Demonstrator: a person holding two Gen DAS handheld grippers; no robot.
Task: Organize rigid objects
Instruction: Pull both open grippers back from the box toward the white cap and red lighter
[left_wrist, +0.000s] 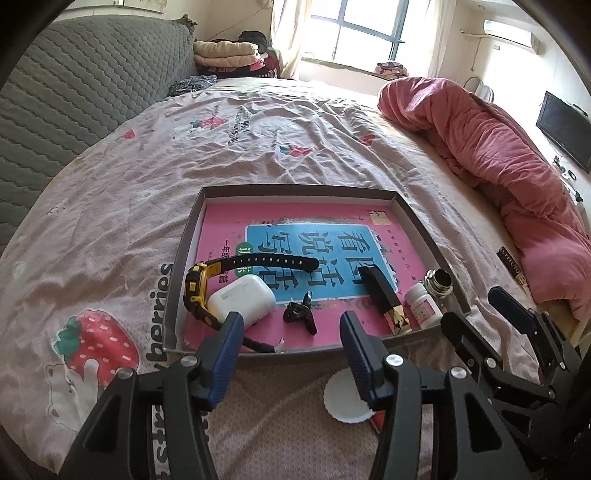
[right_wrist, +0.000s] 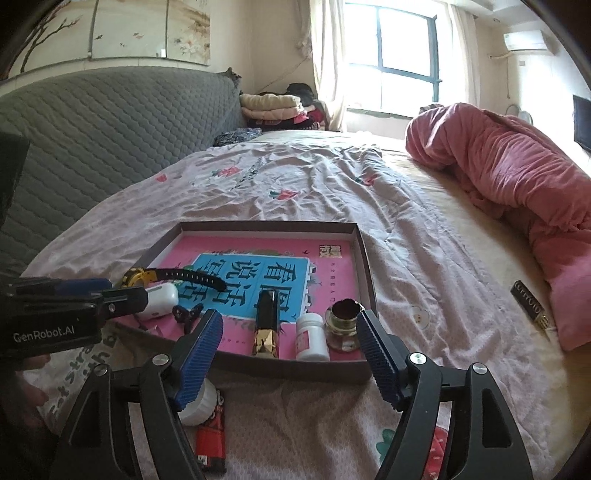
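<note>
risk: tray (right_wrist: 364, 251) sits on a soft bed sheet (left_wrist: 122, 206), so nudging its rim could tip the little white bottle (right_wrist: 312, 338) and open jar (right_wrist: 342, 325) | left gripper (left_wrist: 291, 328) and right gripper (right_wrist: 290, 330) jaws both wide, empty | leftovers: white cap (left_wrist: 345, 400), red lighter (right_wrist: 211, 441) on bed near tray | text: "GenRobot.AI", "berries", book (right_wrist: 255, 282) 看说写

A tray (right_wrist: 364, 254) set on the bed (right_wrist: 424, 258), with small things gathered along its near edge.

A book (right_wrist: 255, 273) is laid flat in the tray. On it, from left to right, are placed a watch (left_wrist: 201, 284), an earbud case (left_wrist: 242, 301), a clip (left_wrist: 301, 312), a lipstick (right_wrist: 266, 321), a pill bottle (right_wrist: 311, 336) and a jar (right_wrist: 342, 325). Before the tray, on the sheet, a lid (left_wrist: 345, 400) and a lighter (right_wrist: 210, 439) are found. A tube (right_wrist: 530, 304) is left well apart to the right, beside the rolled quilt (right_wrist: 517, 184).
</note>
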